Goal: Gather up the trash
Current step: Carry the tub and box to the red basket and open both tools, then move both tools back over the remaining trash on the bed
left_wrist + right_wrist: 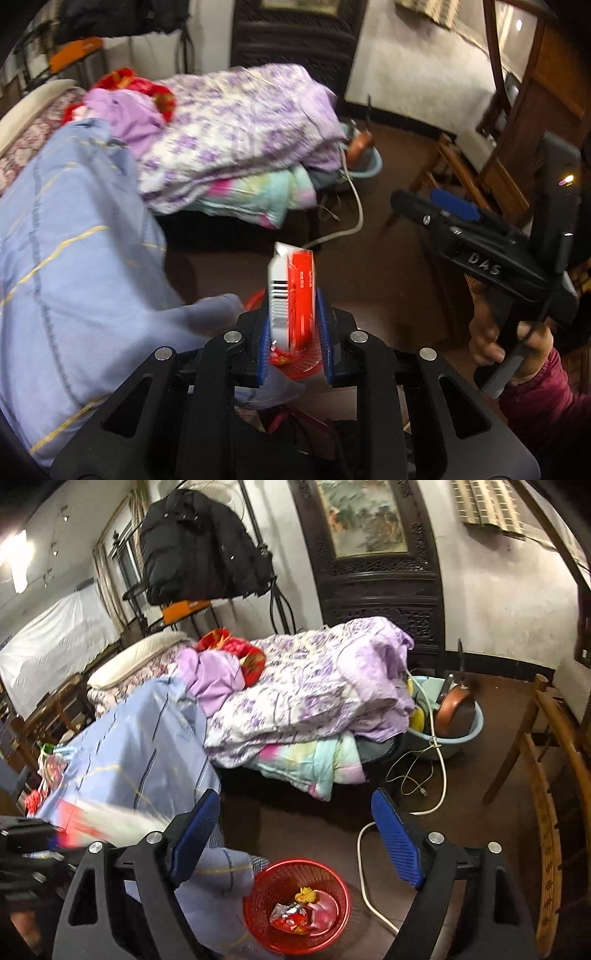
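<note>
One red-and-white wrapper (291, 295) is pinched upright in the left gripper (293, 328), directly above the red basket (255, 904) on the floor. The right gripper (295, 834) is held spread, empty. If released off-centre, the wrapper could be caught by the blue bedsheet (74, 240) overhanging the basket's rim.

Bedroom surroundings beyond the fingers.
Ahead of the fingers, a lilac floral quilt (314, 675) lies heaped on a pastel blanket (314, 764); a blue checked sheet (140, 746) hangs to their left. Farther ahead, a black jacket (199, 542) hangs beside a dark carved panel (380, 590). Right of the fingers stand a blue basin (458, 738) holding a brown pan (456, 710), a white cable (364, 853) and a wooden chair (546, 775).
</note>
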Motion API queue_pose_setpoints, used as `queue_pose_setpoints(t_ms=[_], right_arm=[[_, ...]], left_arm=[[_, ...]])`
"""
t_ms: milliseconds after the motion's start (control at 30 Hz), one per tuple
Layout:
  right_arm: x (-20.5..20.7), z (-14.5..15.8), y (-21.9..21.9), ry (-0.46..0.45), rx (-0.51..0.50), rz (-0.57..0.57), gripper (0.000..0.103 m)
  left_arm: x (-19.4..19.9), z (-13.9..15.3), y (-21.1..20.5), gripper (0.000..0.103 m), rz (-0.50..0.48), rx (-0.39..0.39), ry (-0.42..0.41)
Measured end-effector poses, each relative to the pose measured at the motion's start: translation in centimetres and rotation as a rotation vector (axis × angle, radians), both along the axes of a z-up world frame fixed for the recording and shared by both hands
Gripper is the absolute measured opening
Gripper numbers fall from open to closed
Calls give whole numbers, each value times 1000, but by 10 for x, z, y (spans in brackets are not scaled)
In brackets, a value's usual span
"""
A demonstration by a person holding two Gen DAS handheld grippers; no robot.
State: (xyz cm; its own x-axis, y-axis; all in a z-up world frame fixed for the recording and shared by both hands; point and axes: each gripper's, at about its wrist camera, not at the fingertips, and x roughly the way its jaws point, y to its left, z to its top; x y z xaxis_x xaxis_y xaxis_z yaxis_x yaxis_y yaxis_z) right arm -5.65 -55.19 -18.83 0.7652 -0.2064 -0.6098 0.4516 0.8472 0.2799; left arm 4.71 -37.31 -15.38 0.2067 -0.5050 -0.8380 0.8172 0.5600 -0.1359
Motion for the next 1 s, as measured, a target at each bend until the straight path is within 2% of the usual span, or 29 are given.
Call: queue_pose_setpoints(t_ms=[33, 67, 100, 133, 167, 333, 467, 700, 1000], right_arm=[[-2, 0, -4, -6, 10, -1, 83], [-5, 0, -7, -12, 23, -4, 83], [-8, -1, -10, -19, 37, -6, 83], [-9, -1, -13, -27, 53, -9, 83], [-11, -2, -16, -29, 62, -10, 83], [-10, 0, -12, -29, 74, 5, 83], [-5, 12, 2, -41, 72, 42, 83], [4, 56, 51, -77, -19, 125, 84], [21, 116, 140, -138, -123, 279, 87]], left_arm=[[0, -2, -4, 28, -7, 5, 9], [0, -2, -8, 40, -7, 6, 12], [0, 0, -9, 45, -1, 2, 3], [-1, 2, -7, 56, 5, -3, -10], [-2, 5, -5, 60, 14, -9, -29], [6, 22, 16, 64, 78, -42, -62], [16, 36, 45, 71, 154, -80, -85], [26, 66, 120, 76, 307, -173, -122], [28, 98, 236, 80, 498, -304, -189]])
